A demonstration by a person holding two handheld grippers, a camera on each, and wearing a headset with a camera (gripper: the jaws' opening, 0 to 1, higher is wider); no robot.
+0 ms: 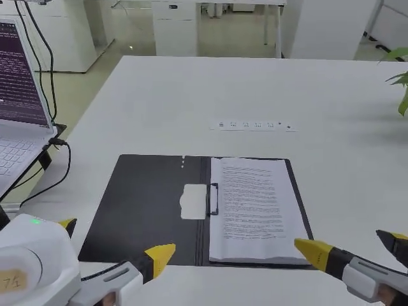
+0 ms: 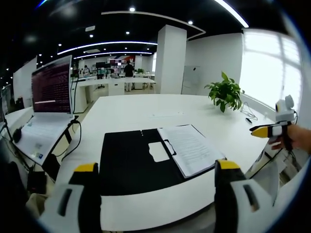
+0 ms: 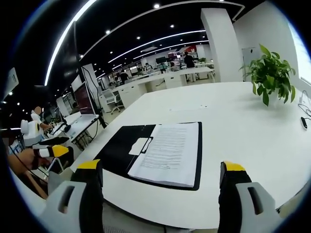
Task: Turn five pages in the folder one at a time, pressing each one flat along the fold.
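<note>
A black folder (image 1: 140, 207) lies open on the white table, with a stack of printed pages (image 1: 255, 207) clipped on its right half. A white patch sits beside the clip near the fold. My left gripper (image 1: 113, 239) hovers open at the folder's near left corner, holding nothing. Off the near right corner, my right gripper (image 1: 349, 243) is open too, apart from the pages. In the left gripper view the open left gripper (image 2: 156, 167) frames the folder (image 2: 131, 160) and pages (image 2: 192, 148). The right gripper view has the right gripper (image 3: 161, 166) wide before the pages (image 3: 170, 150).
An open laptop (image 1: 16, 121) with a black cable (image 1: 60, 166) stands at the left table edge. A row of small sockets (image 1: 255, 125) sits beyond the folder. A potted plant (image 3: 269, 73) is at the far right. Bare table (image 1: 210, 95) surrounds the folder.
</note>
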